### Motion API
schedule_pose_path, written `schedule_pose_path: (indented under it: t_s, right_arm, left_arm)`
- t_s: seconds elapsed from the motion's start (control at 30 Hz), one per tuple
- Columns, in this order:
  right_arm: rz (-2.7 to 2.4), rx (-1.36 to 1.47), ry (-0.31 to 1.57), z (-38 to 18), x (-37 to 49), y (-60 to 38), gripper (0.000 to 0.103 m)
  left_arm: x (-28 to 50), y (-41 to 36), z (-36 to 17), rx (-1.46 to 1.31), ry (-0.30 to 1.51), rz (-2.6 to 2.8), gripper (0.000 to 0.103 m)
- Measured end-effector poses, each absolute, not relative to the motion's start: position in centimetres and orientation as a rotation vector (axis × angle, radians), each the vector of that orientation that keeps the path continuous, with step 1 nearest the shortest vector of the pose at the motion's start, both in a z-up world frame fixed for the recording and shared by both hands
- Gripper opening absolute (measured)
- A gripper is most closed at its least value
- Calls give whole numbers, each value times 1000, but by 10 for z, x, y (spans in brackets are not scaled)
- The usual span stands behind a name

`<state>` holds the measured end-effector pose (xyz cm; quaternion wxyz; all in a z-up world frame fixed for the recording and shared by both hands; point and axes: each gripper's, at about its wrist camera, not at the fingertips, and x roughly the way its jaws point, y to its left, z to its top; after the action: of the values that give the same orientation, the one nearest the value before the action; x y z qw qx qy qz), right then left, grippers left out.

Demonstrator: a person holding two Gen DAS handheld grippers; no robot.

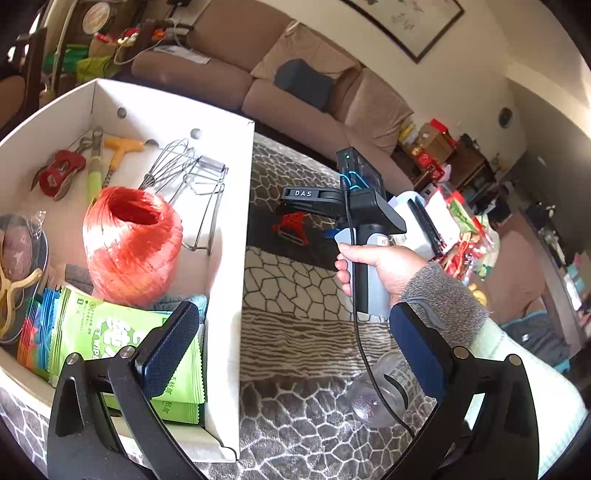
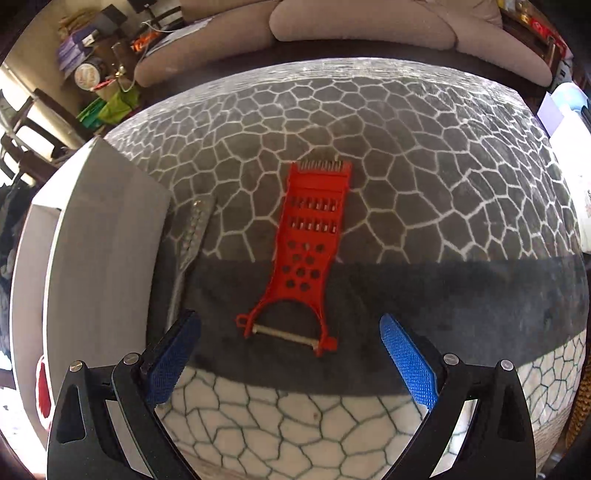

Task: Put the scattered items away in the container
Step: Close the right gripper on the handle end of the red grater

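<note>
Jaws of both grippers gape empty; only the right wrist view shows the red peeler (image 2: 300, 258) whole.

brown sofa (image 1: 258, 70), framed picture (image 1: 410, 22), patterned blanket (image 2: 406, 155)

Red peeler-grater (image 2: 301, 258) flat on the patterned blanket

Blade end nearest, comb end far; beside, not touching, a white cardboard box (image 1: 236, 206) already holding orange twine (image 1: 131, 245), whisk (image 1: 168, 162), wipes (image 1: 110, 336).

One white box (image 1: 229, 258) holds one orange twine ball (image 1: 131, 243), one whisk (image 1: 170, 162) and two green packets (image 1: 122, 343). One red peeler (image 2: 306, 254) and one metal grater (image 2: 194, 236) lie outside.
</note>
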<state>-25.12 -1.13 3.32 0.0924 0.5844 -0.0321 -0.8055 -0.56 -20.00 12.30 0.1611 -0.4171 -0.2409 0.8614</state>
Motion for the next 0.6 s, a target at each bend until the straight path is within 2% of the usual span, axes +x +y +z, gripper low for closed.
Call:
schedule_pose_path:
  t_s: [0.1,0.13,0.2,0.23,0.27,0.3,0.4,0.53,0.6]
  right_arm:
    - [-2441,1743,-60,20,-256,-14,95]
    - [-2463,1738,-41,18,-255,-15,84]
    - [-2497,1712,58,16,-251,-19,76]
    - [-2502,1686,113,17,-248,-23,62]
    - [-2496,1657,154,19,-245,-26,56]
    - [-2496,1638,196,21,-242,-29,44]
    - [-2445,1636,255,23,-232,-30,44]
    - [-2355,1624,112,38,-212,-11,44]
    - [-2333,1593,79,54,-195,0,42]
  left_arm:
    - [-12,-203,117,-1222,-715,2435,103]
    - [-12,-202,116,-1225,-713,2432,103]
    - [-12,-200,115,-1228,-699,2433,103]
    - [-12,-198,115,-1228,-688,2434,103]
    - [-11,-196,116,-1230,-674,2436,103]
    - [-10,-194,116,-1232,-661,2435,103]
    - [-9,-186,115,-1242,-644,2407,103]
    - [-8,-182,116,-1249,-661,2368,103]
    - [-10,-189,114,-1243,-737,2332,103]
